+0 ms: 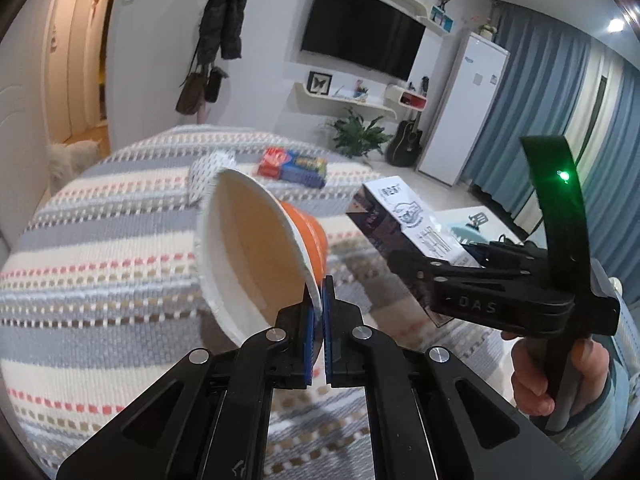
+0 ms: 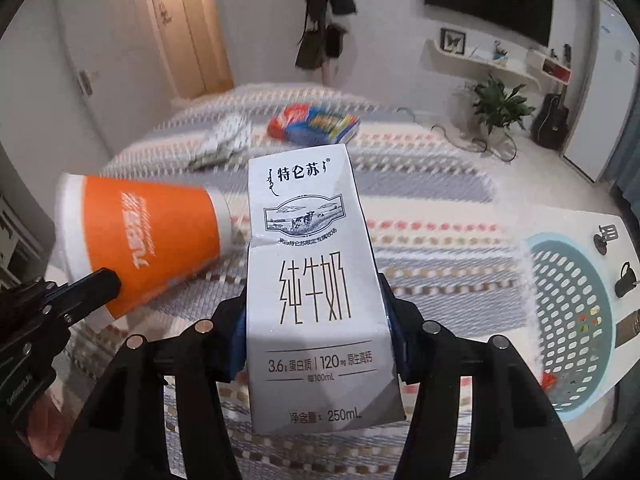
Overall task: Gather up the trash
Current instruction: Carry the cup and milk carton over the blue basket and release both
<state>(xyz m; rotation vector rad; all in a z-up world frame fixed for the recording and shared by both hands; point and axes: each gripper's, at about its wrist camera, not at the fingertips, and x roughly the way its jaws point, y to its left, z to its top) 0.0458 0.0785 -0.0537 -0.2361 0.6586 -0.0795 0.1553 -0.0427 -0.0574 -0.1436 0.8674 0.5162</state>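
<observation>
Your left gripper (image 1: 318,300) is tilted downward, its two blue-padded fingers (image 1: 307,344) drawn together until almost no gap remains, pinching the rim of the orange paper cup (image 1: 308,232), which hangs tipped on its side. Your right gripper (image 2: 316,320) also slopes downward, its jaws partly spread, one blue pad against each side face of the milk carton (image 2: 316,280), which stands clamped between them. In the left wrist view your right hand (image 1: 560,372) wraps the handle of the right gripper's black body; a light blue sleeve shows below it.
</observation>
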